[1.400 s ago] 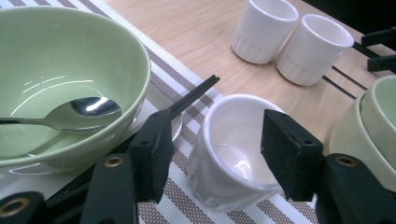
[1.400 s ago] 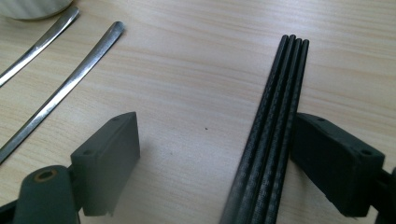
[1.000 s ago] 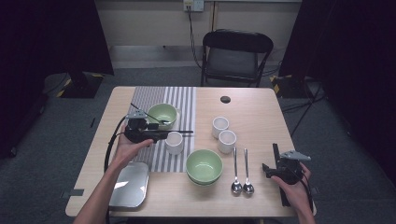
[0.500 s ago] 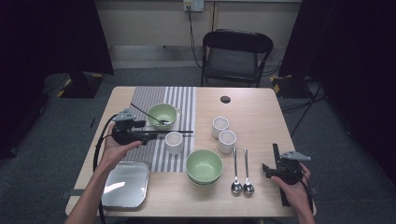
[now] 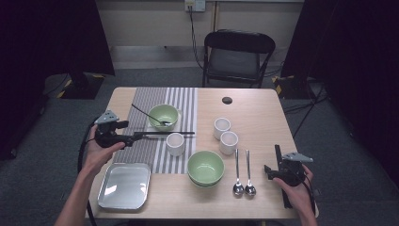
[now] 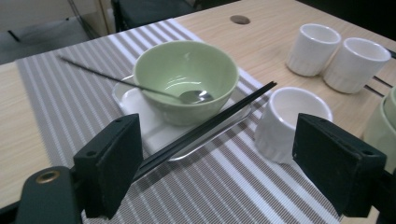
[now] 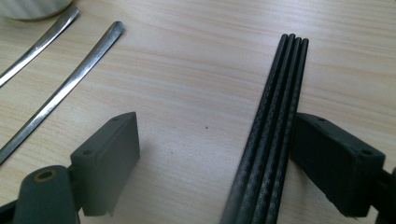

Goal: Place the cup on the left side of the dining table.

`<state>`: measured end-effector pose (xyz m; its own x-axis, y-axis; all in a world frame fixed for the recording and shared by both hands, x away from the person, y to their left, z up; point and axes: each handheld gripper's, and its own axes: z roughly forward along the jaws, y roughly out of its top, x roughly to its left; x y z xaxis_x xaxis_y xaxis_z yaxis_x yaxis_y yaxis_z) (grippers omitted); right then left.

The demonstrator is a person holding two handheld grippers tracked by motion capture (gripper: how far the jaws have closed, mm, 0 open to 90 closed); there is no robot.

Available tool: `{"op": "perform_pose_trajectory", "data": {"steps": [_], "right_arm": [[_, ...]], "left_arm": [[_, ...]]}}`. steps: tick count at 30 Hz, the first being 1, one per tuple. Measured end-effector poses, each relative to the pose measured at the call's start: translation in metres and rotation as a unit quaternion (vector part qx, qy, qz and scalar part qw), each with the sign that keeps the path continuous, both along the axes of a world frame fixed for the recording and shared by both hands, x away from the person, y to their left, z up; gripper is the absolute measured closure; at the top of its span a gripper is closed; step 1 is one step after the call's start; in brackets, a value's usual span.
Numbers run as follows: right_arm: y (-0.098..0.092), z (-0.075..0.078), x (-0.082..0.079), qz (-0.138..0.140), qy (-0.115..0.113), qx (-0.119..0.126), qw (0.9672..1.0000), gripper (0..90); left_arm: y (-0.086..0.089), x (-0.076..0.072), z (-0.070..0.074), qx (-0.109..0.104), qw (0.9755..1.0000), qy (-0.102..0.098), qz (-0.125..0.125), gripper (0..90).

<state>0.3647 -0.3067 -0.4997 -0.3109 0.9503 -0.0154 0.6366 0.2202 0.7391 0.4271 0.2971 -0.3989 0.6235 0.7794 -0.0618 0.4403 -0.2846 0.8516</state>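
Left gripper [image 6: 217, 154] held low over the striped runner [image 6: 261, 196], jaws wide apart and just been opening, pressing on nothing. Pair of black chopsticks [image 6: 210, 123] lying loose between the jaws, nearer the left one, running from beside that jaw away to a tip beyond the jaws; propped across the edge of a white tray [image 6: 140, 112] straight ahead. Green bowl [image 6: 187, 77] on that tray ahead of the jaws, a spoon [image 6: 194, 96] resting inside it. White cup [image 6: 289, 121] just ahead of the right jaw, two more cups [image 6: 338, 56] farther off to the right.

Right gripper [image 7: 215, 161] low over the bare worktop [image 7: 196, 79], jaws spread, gripping nothing. Bundle of dark chopsticks [image 7: 273, 126] flat on the worktop between the jaws, hard against the right jaw, well apart from the left one. Two metal spoon handles [image 7: 70, 88] beyond the left jaw.
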Motion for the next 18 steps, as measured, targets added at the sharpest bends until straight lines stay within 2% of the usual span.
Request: {"op": "perform_pose_trajectory", "data": {"steps": [2,3,8,9,10,11,12,14,16,18], "right_arm": [[0.0,0.0,0.0,-0.001,0.0,0.0,1.0,14.9],[0.0,0.0,0.0,-0.001,0.0,0.0,1.0,14.8],[0.0,0.0,0.0,0.0,0.0,0.0,1.0,14.8],[0.0,0.0,0.0,0.0,0.0,0.0,1.0,14.8],[0.0,0.0,0.0,0.0,0.0,0.0,1.0,14.9],[0.0,0.0,0.0,0.0,0.0,0.0,1.0,14.8],[0.0,0.0,0.0,0.0,0.0,0.0,1.0,14.8],[0.0,0.0,0.0,-0.001,0.0,0.0,1.0,14.9],[0.0,0.0,0.0,0.0,0.0,0.0,1.0,14.9],[0.0,0.0,0.0,-0.001,0.0,0.0,1.0,14.8]], "left_arm": [[0.006,-0.001,-0.004,0.004,1.0,0.003,-0.003,15.8],[0.01,-0.002,-0.007,0.015,0.9999,0.007,-0.002,15.8],[0.031,-0.003,-0.019,0.016,0.9991,0.024,0.031,15.9],[0.035,-0.003,-0.02,0.017,0.9987,0.029,0.04,15.9],[0.039,-0.002,-0.021,0.022,0.9976,0.03,0.059,15.9],[0.045,-0.001,-0.026,0.024,0.9949,0.031,0.093,16.7],[0.045,-0.001,-0.026,0.024,0.9949,0.031,0.093,21.2],[0.051,0.0,-0.032,0.022,0.9945,0.045,0.092,19.5],[0.054,0.0,-0.038,0.036,0.9931,0.049,0.1,18.0],[0.058,0.0,-0.043,0.041,0.9923,0.055,0.103,18.1]]}}
